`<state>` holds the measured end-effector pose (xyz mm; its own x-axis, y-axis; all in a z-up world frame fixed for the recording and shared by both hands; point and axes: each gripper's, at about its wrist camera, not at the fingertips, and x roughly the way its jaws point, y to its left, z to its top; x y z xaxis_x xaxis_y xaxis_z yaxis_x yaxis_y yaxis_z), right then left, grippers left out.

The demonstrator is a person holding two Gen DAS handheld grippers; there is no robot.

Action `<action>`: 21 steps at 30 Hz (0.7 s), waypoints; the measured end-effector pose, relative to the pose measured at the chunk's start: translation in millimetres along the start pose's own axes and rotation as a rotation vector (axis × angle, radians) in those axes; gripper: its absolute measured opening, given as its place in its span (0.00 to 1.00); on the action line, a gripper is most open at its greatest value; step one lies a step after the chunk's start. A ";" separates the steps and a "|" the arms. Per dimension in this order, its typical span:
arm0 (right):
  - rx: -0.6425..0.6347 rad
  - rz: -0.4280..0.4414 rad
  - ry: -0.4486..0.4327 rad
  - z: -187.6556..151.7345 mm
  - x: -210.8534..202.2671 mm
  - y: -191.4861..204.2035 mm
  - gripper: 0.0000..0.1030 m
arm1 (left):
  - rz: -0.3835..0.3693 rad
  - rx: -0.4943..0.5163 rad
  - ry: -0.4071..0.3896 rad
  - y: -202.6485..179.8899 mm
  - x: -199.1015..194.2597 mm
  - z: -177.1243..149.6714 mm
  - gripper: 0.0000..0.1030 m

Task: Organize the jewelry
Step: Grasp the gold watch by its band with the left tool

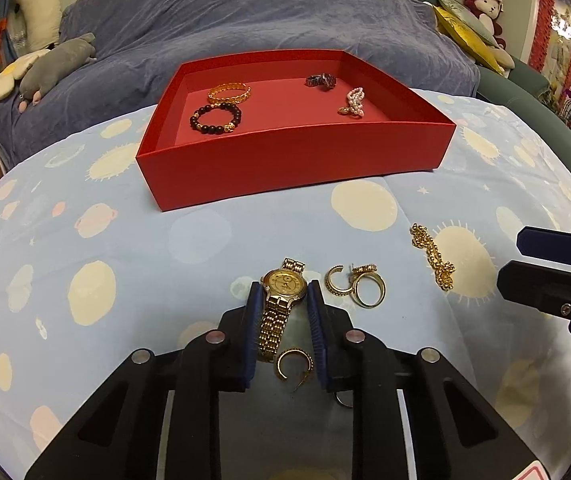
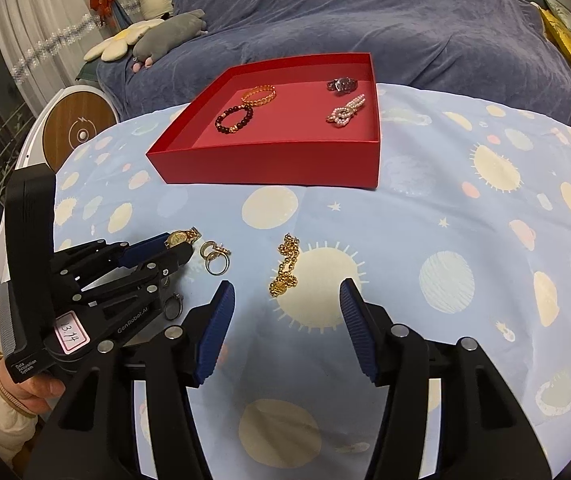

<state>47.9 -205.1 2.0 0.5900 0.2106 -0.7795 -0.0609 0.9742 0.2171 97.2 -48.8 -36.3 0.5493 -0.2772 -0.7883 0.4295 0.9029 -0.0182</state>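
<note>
A gold watch (image 1: 273,328) lies on the planet-print cloth, and the blue pads of my left gripper (image 1: 284,286) press on both sides of its case. A gold hoop earring (image 1: 293,364) sits between the same fingers, nearer the camera. Right of the watch lie another hoop (image 1: 335,282) and a gold ring (image 1: 369,290). My right gripper (image 2: 287,283) stands open just above a gold chain necklace (image 2: 287,258), without touching it. The red box (image 1: 285,160) behind holds a gold bracelet (image 1: 229,92), a dark bead bracelet (image 1: 215,118), a dark watch (image 1: 320,80) and a pearl piece (image 1: 354,102).
The cloth (image 2: 445,220) covers a rounded table. Behind it is a sofa under a blue-grey throw (image 1: 285,12) with plush toys (image 1: 53,64) at the left and cushions (image 1: 465,28) at the right. A round wooden-faced device (image 2: 75,128) stands at the table's left edge.
</note>
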 end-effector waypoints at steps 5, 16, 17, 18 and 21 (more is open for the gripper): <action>-0.014 0.013 0.012 1.2 7.9 6.4 0.51 | -0.008 -0.020 -0.007 3.5 -5.3 0.9 0.19; -0.059 0.082 0.009 6.0 24.9 30.2 0.48 | -0.037 -0.135 -0.055 31.2 -48.3 5.7 0.19; -0.068 0.084 0.011 6.3 27.6 33.7 0.48 | -0.032 -0.137 -0.057 32.3 -50.7 5.4 0.19; -0.074 0.086 0.015 6.8 30.6 36.6 0.47 | -0.029 -0.137 -0.057 33.2 -52.5 4.9 0.19; -0.094 0.080 0.028 7.9 41.2 44.4 0.45 | -0.030 -0.146 -0.051 36.5 -53.9 3.8 0.19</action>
<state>75.9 -153.8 -15.8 0.5578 0.2888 -0.7781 -0.1825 0.9573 0.2244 86.0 -2.2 7.9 0.5754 -0.3176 -0.7537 0.3397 0.9311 -0.1330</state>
